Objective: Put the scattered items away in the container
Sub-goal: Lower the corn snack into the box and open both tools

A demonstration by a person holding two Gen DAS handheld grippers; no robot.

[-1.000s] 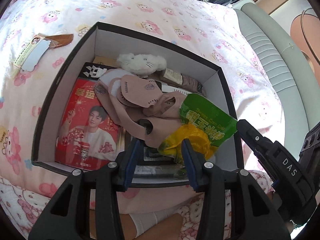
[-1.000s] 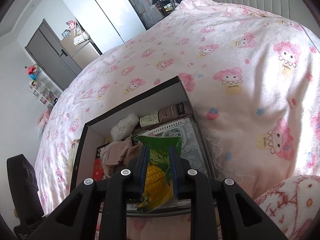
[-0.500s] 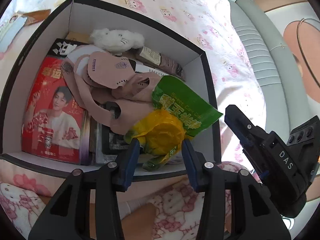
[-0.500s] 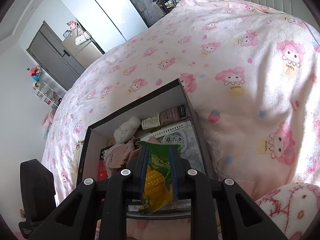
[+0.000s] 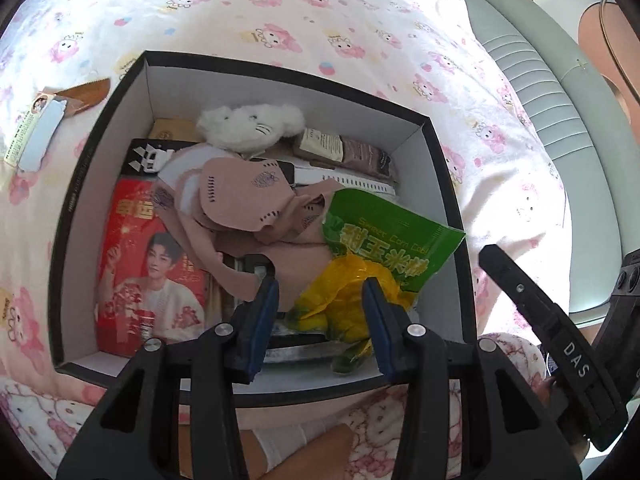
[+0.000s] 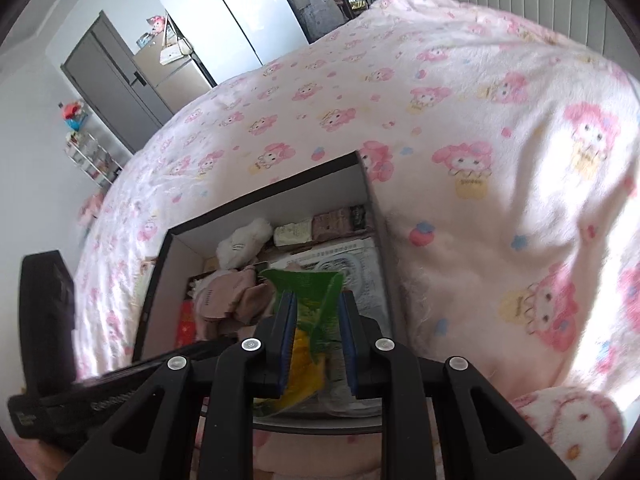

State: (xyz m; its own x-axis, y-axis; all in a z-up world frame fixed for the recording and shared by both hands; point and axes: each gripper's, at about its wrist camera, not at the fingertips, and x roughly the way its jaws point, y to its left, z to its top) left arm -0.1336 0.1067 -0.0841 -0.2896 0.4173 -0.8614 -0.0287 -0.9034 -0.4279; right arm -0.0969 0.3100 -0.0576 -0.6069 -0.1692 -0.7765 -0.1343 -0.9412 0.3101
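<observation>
A black box with white walls (image 5: 442,184) sits on the pink blanket. It holds a red magazine (image 5: 140,264), pink masks (image 5: 240,196), a white plush (image 5: 248,124) and brown packets (image 5: 344,152). A green and yellow corn snack bag (image 5: 372,256) lies at the box's right front, and it shows in the right wrist view (image 6: 316,312). My left gripper (image 5: 320,296) is open above the box's front edge. My right gripper (image 6: 318,320) is open, its jaws standing either side of the bag.
A brown comb and a paper card (image 5: 36,128) lie on the blanket left of the box. A padded headboard (image 5: 560,92) runs along the right. The right gripper's body (image 5: 560,344) shows at the left wrist view's right edge. Wardrobes and a door (image 6: 120,80) stand far off.
The right gripper's jaws have opened off the corn snack bag, which now rests in the box. The left gripper has drawn back and up, so more of the box shows.
</observation>
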